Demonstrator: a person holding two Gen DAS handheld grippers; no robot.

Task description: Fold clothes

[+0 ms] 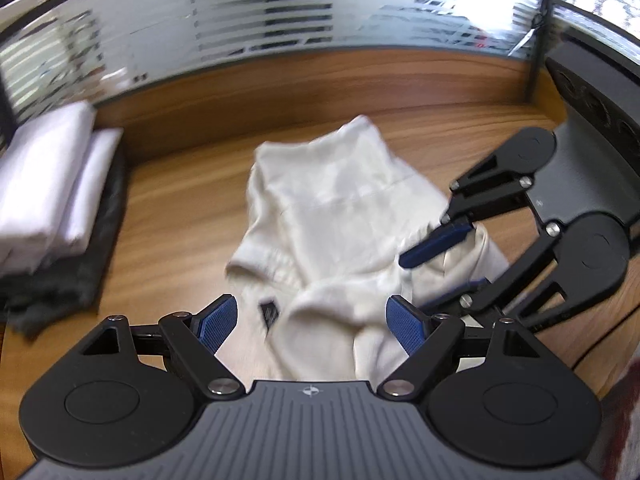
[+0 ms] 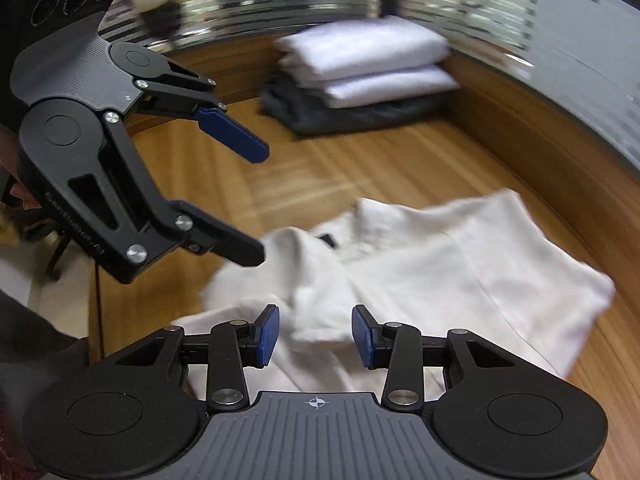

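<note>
The white garment (image 1: 340, 216) lies rumpled on the wooden surface (image 1: 180, 216), part-folded I judge. From my left wrist, my left tongs (image 1: 312, 322) gape wide above its near edge, gripping nothing; my right tongs (image 1: 432, 272) hover at its right edge. The folded stack (image 1: 52, 184) sits well left of the garment.

From my right wrist, my right tongs (image 2: 316, 336) stand part-open over the garment (image 2: 460, 272), pads clear. No containers show.

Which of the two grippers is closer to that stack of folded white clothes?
Left. The left gripper sits between the right gripper and the stack of folded clothes, though neither touches it.
</note>
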